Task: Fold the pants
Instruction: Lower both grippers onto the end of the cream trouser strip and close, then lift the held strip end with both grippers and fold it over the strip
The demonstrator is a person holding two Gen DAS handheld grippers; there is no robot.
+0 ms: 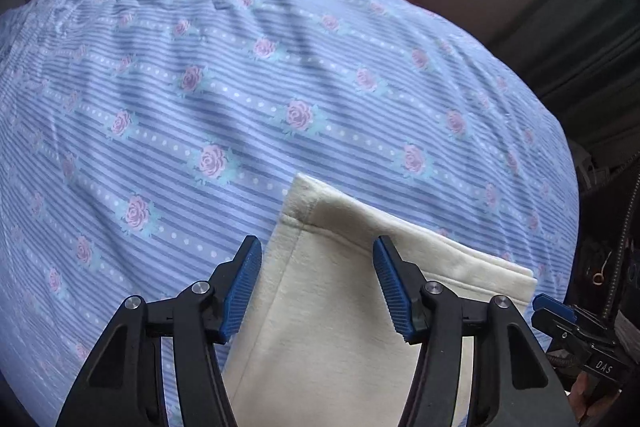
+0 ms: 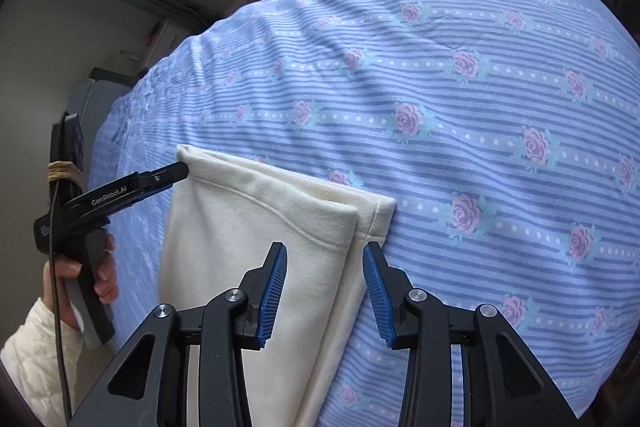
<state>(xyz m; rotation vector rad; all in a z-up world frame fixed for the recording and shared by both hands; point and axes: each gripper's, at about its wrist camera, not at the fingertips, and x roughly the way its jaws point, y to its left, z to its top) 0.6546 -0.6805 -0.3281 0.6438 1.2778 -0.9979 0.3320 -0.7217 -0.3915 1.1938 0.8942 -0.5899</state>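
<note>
Cream pants (image 2: 256, 227) lie with legs stacked on a bed's floral sheet (image 2: 480, 107); the left tool (image 1: 316, 285) hovers open over the left hem corner, the right tool (image 2: 325, 291) open above the right, apparently positioned to pinch both for a fold

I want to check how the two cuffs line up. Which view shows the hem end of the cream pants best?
The right wrist view: both stacked hems of the cream pants show fully, corner to corner, on the floral bedsheet. The left wrist view shows the same end, but its own fingers cover part of it.
</note>
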